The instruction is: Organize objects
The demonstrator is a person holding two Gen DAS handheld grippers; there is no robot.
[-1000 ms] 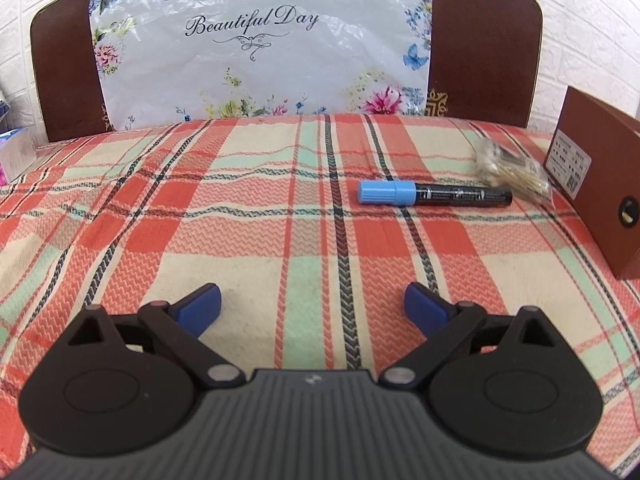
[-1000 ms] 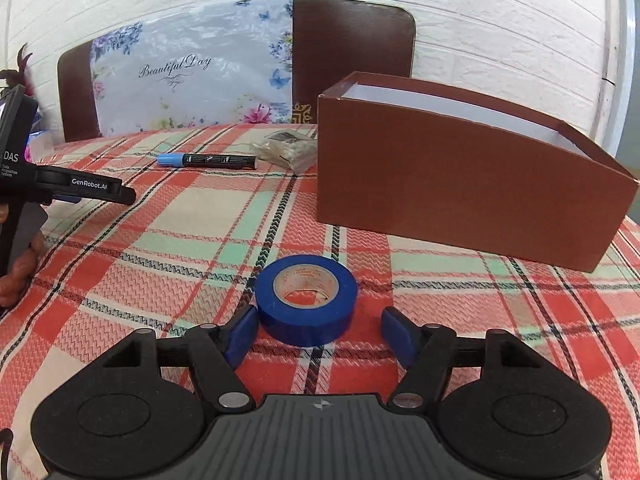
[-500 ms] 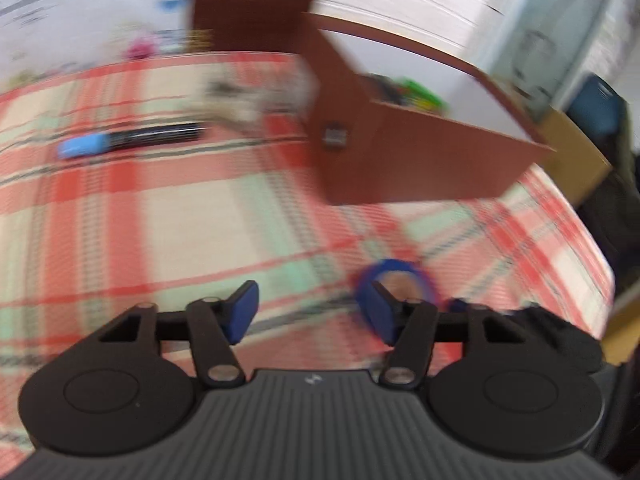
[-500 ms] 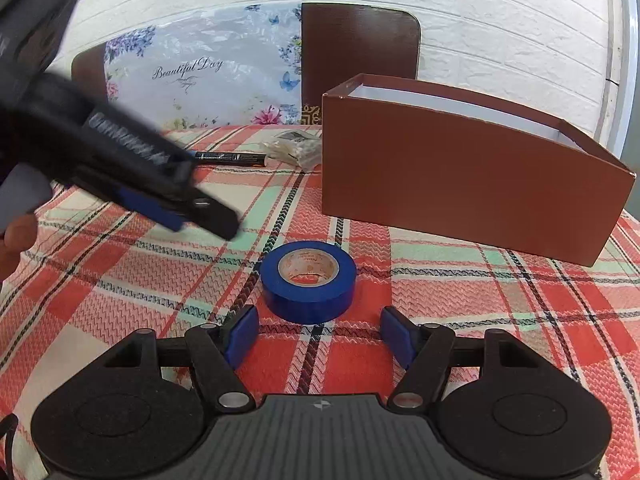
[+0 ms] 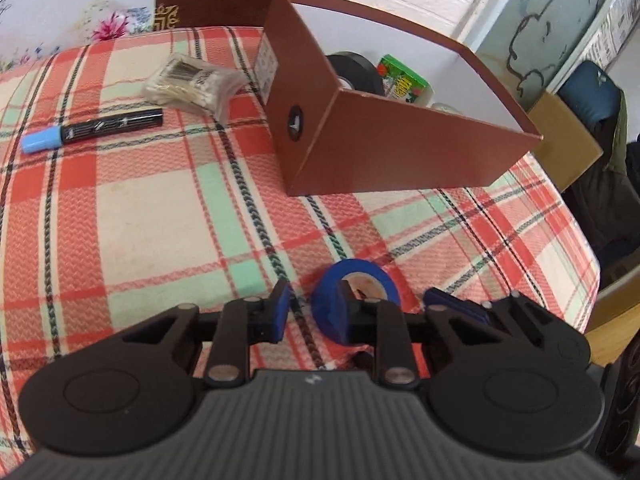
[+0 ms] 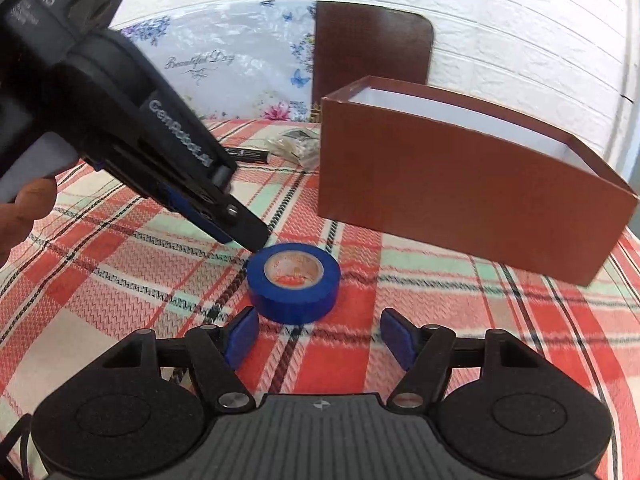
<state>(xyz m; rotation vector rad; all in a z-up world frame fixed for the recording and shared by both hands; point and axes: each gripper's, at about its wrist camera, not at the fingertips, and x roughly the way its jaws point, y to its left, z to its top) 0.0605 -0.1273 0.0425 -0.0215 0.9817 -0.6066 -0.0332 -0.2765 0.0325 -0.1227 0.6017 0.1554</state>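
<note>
**Closing in on the blue tape**

I am tilting my left gripper (image 5: 310, 314) steeply down, its jaws closing beside the blue tape roll (image 6: 293, 281), nothing between them yet. My right gripper (image 6: 316, 336) is hovering open just short of the roll, which lies flat near the brown box (image 6: 460, 184).

Black ribbed left gripper (image 5: 310, 314), blue-padded fingers (image 5: 279, 310), silver screws, white "GenRobot.AI" lettering.
</note>
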